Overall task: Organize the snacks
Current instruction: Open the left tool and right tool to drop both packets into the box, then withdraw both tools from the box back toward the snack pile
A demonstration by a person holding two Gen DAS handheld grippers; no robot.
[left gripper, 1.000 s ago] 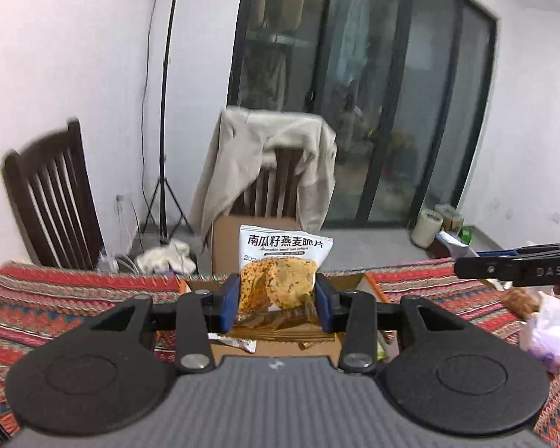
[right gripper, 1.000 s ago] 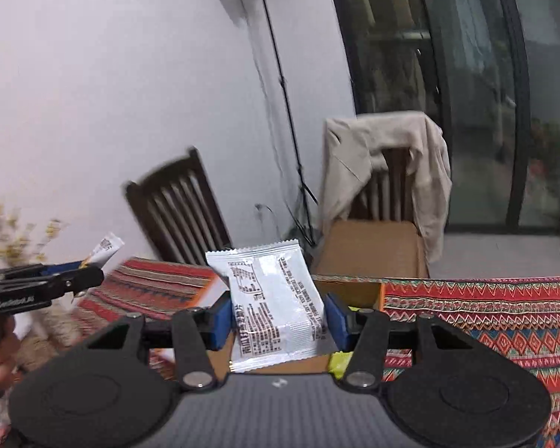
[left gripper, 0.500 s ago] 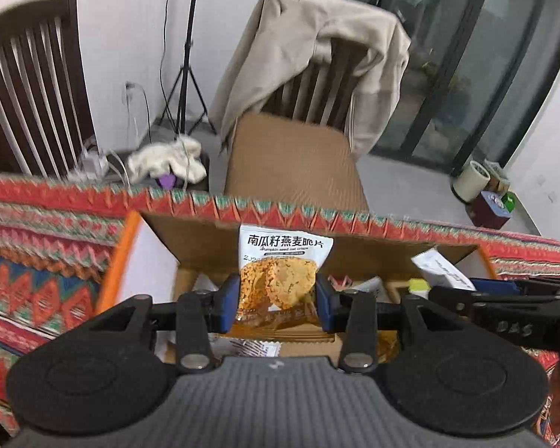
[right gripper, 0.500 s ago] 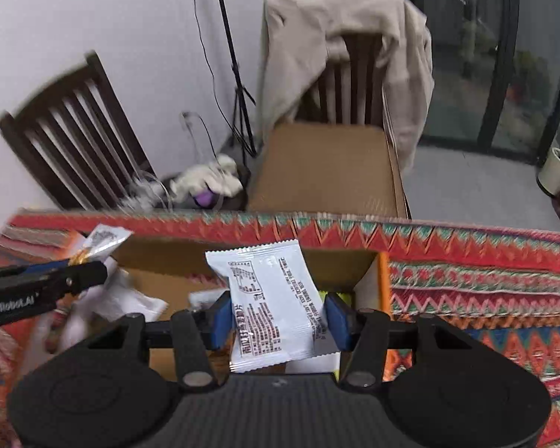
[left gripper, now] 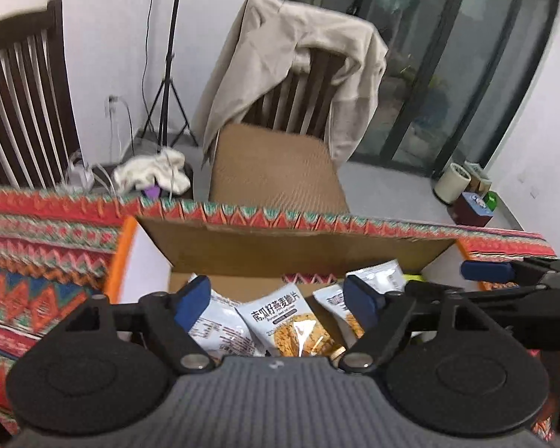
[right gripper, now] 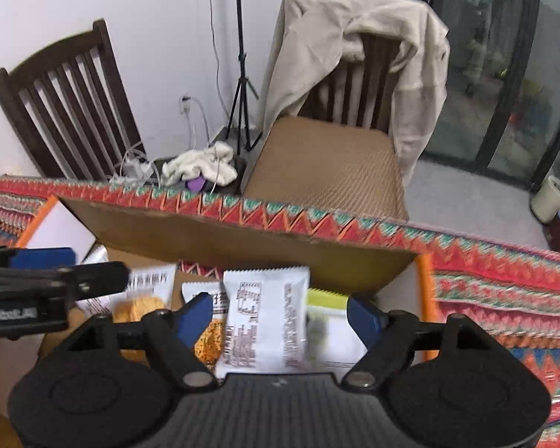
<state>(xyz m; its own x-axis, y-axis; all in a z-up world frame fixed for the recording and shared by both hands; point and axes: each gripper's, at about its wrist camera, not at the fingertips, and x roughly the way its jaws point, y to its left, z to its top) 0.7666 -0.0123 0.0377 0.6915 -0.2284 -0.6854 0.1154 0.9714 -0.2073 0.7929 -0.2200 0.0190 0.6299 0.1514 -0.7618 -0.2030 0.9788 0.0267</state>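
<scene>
Both claws' jaws have just been opening: left claw [left gripper: 276,298] and right claw [right gripper: 280,315] stand wide, gripping nothing; packets [right gripper: 265,321] drop below into the box [left gripper: 280,252]; lift straight out

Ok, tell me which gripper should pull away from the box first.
Left, probably. Both jaws have just been opening, but the left gripper's crisp packet already lies in the box; the white packet hangs between the right gripper's pads.

light: dim, even indoor; glass: dark; blur: slight motion smear on packets; edges: fisheye bending, black corners
</scene>
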